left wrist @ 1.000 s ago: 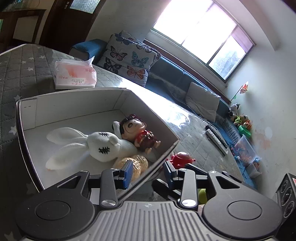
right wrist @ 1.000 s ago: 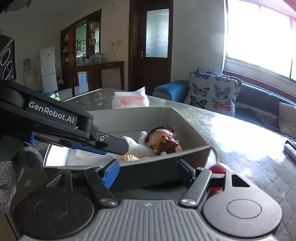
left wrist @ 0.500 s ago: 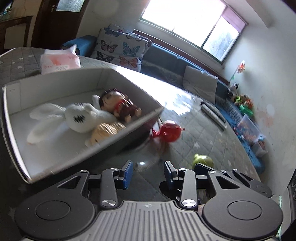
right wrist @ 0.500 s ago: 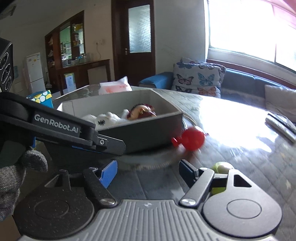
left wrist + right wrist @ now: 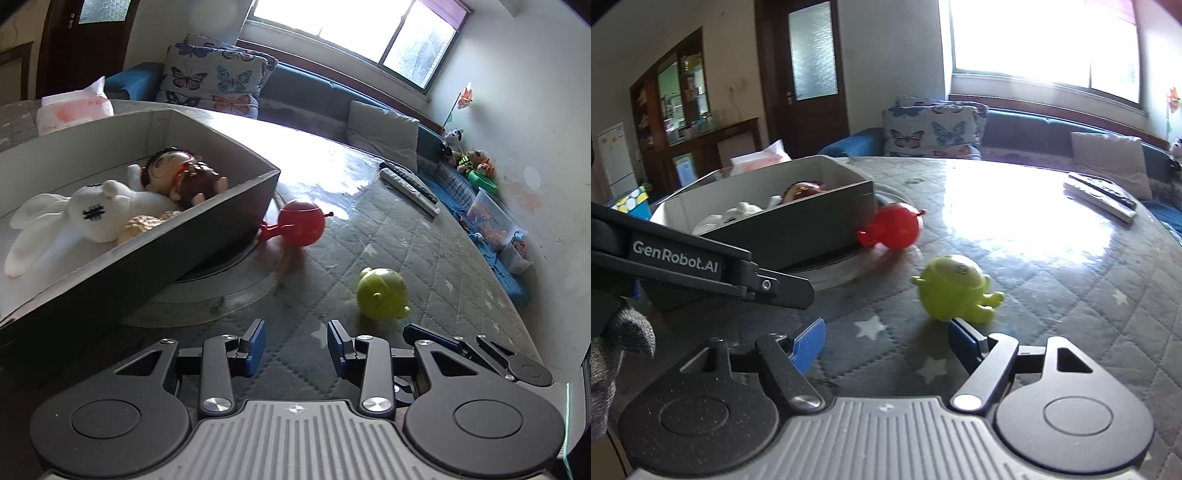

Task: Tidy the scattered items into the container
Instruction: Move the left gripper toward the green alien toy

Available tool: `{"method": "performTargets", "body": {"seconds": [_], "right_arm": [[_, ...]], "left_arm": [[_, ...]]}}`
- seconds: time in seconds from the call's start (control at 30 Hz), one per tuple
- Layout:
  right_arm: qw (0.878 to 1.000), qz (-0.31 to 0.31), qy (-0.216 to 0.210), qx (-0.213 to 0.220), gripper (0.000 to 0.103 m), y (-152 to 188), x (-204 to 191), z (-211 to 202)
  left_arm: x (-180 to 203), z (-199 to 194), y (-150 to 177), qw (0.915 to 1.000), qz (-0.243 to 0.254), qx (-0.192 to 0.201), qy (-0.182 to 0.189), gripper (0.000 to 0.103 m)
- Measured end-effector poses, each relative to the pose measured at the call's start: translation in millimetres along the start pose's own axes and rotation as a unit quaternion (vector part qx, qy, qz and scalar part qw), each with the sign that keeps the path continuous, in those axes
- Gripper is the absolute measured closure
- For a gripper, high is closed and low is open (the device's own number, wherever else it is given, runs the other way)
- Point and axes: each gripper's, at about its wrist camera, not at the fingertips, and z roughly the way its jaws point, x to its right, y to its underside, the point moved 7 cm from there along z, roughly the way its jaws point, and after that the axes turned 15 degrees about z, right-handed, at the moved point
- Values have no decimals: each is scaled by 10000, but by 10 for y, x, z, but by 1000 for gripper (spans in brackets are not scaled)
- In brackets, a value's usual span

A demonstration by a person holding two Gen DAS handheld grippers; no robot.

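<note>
- The grey container (image 5: 207, 225) on the quilted tabletop (image 5: 406, 258) already holds a white rabbit (image 5: 96, 214) and a doll (image 5: 181, 173).
- The red toy (image 5: 301, 227) lies touching the container's corner; the green toy (image 5: 951, 288) lies near.
- The right gripper (image 5: 886, 341), wide and empty, seems about to take the green toy; it must advance and close.
- The left gripper (image 5: 295, 345) waits, narrower, empty.

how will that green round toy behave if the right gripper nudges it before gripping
The green toy has a rounded body lying on the quilted table cover, so a nudge would probably make it roll, though its small stubby limbs may stop it soon. Its surface looks smooth and glossy like hard plastic, so the pads could slip. The right gripper is open, seemingly wide enough to take it.
</note>
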Motion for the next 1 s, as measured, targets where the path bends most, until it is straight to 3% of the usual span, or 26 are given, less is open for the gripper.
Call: {"method": "performTargets", "body": {"seconds": [0.4, 1.0], "right_arm": [[9998, 146, 138, 67, 28, -34, 246, 3], [9998, 174, 9, 134, 28, -191, 360, 111]], "left_arm": [[201, 208, -119, 9998, -47, -99, 182, 64], [377, 467, -375, 9993, -143, -157, 322, 64]]}}
